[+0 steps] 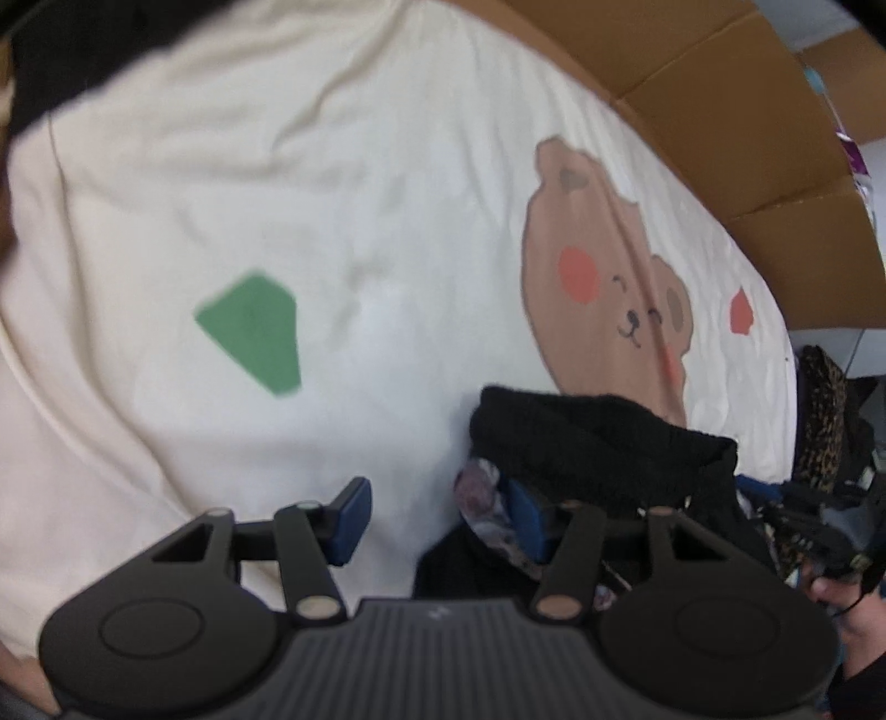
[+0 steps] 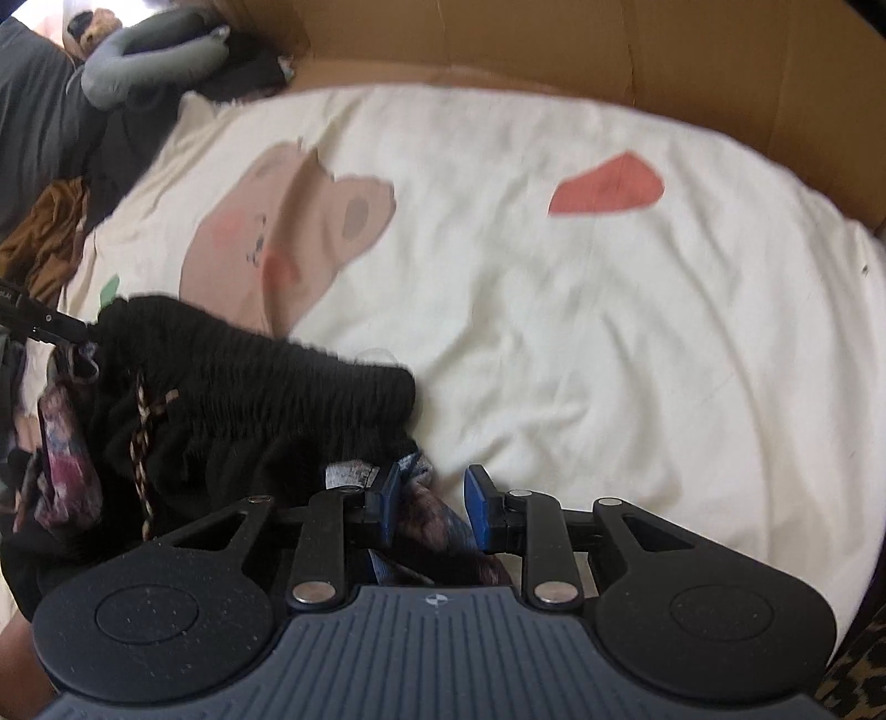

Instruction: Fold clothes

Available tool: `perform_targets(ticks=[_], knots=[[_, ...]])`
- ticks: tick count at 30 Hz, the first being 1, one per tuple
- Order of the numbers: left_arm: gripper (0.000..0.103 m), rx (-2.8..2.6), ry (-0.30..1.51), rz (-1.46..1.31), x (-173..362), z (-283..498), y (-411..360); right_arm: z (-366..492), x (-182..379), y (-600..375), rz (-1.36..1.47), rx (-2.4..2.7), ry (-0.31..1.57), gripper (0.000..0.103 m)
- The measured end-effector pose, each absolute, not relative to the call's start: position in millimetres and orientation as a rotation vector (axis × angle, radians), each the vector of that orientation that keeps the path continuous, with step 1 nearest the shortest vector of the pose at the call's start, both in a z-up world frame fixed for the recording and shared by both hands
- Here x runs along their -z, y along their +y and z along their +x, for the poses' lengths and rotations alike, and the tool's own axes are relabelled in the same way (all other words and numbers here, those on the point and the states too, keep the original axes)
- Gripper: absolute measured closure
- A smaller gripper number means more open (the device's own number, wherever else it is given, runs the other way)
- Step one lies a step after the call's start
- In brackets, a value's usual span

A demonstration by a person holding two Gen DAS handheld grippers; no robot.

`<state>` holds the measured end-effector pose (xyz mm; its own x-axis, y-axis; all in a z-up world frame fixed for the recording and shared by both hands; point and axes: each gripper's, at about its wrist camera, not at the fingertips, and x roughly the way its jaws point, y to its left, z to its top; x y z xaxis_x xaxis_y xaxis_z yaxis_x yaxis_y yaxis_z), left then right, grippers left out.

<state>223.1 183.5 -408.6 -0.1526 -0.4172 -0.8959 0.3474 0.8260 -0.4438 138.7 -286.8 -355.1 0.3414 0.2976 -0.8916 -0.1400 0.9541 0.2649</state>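
Note:
A black garment (image 1: 598,437) with a ribbed elastic waistband and patterned lining lies bunched on a cream sheet (image 1: 387,232) printed with a brown bear. My left gripper (image 1: 437,515) is open, its right finger against the garment's left edge and its left finger over bare sheet. In the right wrist view the same garment (image 2: 249,382) shows a braided drawstring. My right gripper (image 2: 431,507) is open, and patterned fabric of the garment lies between its blue fingers.
Brown cardboard (image 1: 747,122) stands along the far side of the sheet, and it also shows in the right wrist view (image 2: 554,44). A pile of other clothes (image 1: 825,421), some leopard print, lies at the right. A grey plush toy (image 2: 149,61) and dark clothes lie at the far left.

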Motion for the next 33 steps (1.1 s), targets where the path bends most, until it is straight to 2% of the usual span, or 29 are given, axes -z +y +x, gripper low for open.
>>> perform_targets(ticks=[9, 10, 11, 13, 14, 15, 16, 17, 19, 33], knots=[[0.047, 0.666, 1.673, -0.231, 435.8, 218.6, 188.7, 141.9, 369.1, -285.2, 0.186, -0.333, 1.245, 0.068], [0.050, 0.679, 1.675, -0.239, 436.2, 218.9, 187.7, 143.1, 370.1, -285.3, 0.189, -0.340, 1.247, 0.067], [0.065, 0.696, 1.676, -0.245, 436.1, 219.2, 186.4, 143.6, 370.4, -285.0, 0.186, -0.351, 1.249, 0.066], [0.086, 0.730, 1.667, -0.231, 433.1, 219.8, 182.6, 143.2, 369.4, -282.5, 0.167, -0.375, 1.249, 0.067], [0.088, 0.744, 1.651, -0.198, 428.9, 220.1, 179.4, 142.6, 368.7, -280.6, 0.153, -0.393, 1.247, 0.070], [0.089, 0.758, 1.635, -0.165, 424.6, 220.5, 176.3, 141.6, 367.7, -277.9, 0.132, -0.410, 1.242, 0.072], [0.091, 0.772, 1.618, -0.132, 420.4, 220.9, 173.1, 140.3, 366.0, -276.0, 0.119, -0.412, 1.238, 0.086], [0.092, 0.786, 1.601, -0.099, 416.2, 221.3, 170.0, 139.1, 364.2, -274.1, 0.105, -0.414, 1.234, 0.094], [0.092, 0.812, 1.559, -0.031, 403.7, 225.1, 164.6, 136.6, 360.5, -270.4, 0.079, -0.418, 1.226, 0.098], [0.096, 0.920, 1.256, 0.310, 339.0, 246.8, 104.2, 142.6, 306.3, -265.2, -0.165, -0.190, 0.994, 0.103]])
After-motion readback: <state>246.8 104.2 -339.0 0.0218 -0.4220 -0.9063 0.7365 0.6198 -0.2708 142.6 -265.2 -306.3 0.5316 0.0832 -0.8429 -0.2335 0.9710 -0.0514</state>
